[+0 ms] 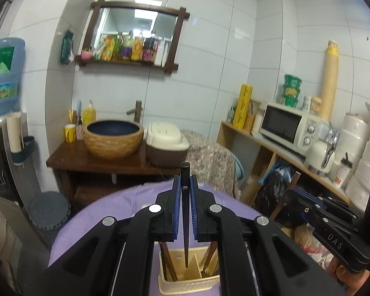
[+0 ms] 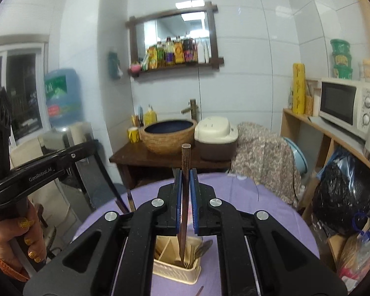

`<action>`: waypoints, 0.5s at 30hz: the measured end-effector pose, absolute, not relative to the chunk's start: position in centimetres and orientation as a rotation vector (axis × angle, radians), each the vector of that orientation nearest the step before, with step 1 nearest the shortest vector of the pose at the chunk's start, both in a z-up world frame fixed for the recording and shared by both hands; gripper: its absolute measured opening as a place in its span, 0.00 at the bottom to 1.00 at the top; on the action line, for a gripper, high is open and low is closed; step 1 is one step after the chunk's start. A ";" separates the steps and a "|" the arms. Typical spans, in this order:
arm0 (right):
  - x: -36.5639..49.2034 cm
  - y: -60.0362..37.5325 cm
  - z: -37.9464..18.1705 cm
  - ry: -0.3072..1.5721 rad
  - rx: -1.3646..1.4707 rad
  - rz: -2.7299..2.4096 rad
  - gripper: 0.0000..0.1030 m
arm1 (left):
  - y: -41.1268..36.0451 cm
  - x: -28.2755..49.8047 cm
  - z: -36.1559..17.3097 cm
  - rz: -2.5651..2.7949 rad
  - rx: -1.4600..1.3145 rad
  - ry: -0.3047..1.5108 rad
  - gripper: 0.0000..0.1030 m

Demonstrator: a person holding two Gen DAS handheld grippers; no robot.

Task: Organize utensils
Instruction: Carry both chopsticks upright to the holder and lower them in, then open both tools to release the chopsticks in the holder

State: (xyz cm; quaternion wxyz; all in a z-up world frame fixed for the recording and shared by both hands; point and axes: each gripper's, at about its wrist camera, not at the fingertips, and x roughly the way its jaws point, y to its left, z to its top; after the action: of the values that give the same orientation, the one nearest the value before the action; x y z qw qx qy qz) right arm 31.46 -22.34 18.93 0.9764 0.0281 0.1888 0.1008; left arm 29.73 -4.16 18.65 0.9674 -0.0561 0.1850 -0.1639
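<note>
My left gripper [image 1: 185, 182] is shut on a black chopstick [image 1: 185, 222]. It stands upright, its tip hanging over a cream utensil basket [image 1: 185, 285] on the purple-clothed table [image 1: 106, 212]. Brown chopsticks [image 1: 169, 261] lean in the basket's left compartment. My right gripper [image 2: 185, 175] is shut on a brown chopstick [image 2: 185, 197], whose lower end reaches down into the basket [image 2: 175, 275] among a spoon [image 2: 204, 246] and other utensils. In each view the other gripper shows at the side: the right gripper [image 1: 292, 194] and the left gripper [image 2: 93, 145], held by a hand [image 2: 12, 234].
Beyond the round table [image 2: 246, 197] stand a wooden washstand with a woven basin [image 1: 113, 137] and a rice cooker [image 1: 166, 145]. A shelf with a microwave [image 1: 287, 125] and a black bag [image 2: 342, 197] lie to the right, and a water dispenser [image 2: 61, 98] to the left.
</note>
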 end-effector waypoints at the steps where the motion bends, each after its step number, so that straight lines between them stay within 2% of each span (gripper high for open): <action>1: 31.7 -22.3 17.9 0.401 0.061 0.207 0.07 | -4.2 30.0 18.0 -0.328 -0.110 0.387 0.08; 8: 32.6 -22.4 13.3 0.478 0.062 0.210 0.07 | -4.7 30.4 12.8 -0.321 -0.076 0.474 0.08; 15: 32.7 -22.4 12.4 0.474 0.059 0.191 0.08 | -4.9 30.7 10.1 -0.268 -0.044 0.500 0.08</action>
State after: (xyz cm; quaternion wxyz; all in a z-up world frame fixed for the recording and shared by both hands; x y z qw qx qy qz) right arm 32.65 -22.45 12.41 0.9671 0.0294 0.2344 0.0942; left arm 30.69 -4.86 10.15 0.9598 -0.0218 0.2467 -0.1322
